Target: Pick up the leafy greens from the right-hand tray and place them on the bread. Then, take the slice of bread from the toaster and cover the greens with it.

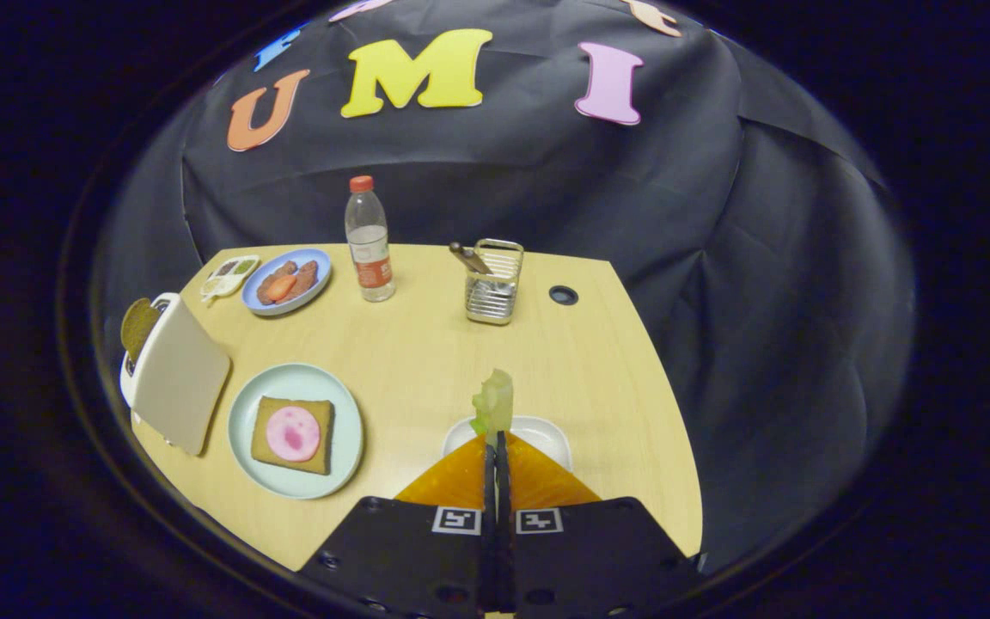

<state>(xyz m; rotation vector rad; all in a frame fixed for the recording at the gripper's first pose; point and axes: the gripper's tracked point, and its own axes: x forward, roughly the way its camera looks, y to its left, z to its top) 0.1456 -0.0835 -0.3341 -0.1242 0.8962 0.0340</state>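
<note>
My gripper (495, 436) is shut on the leafy greens (495, 400), a pale green piece that sticks up just ahead of the fingertips. It hangs above a small white tray (546, 434) right under the fingers. To the left of the fingers lies a pale blue plate (246, 413) with a slice of brown bread (265, 434) and a round pink ham slice (292, 433) on top. Further left stands a white toaster (177, 378) with a brown bread slice (137, 327) poking out of its slot.
Beyond the fingers a metal wire holder (495, 288) with a utensil stands near a cable hole (563, 295). A clear water bottle (369, 241), a blue plate of food (287, 282) and a small white dish (231, 275) sit at the far left. The table's edge runs close on the right.
</note>
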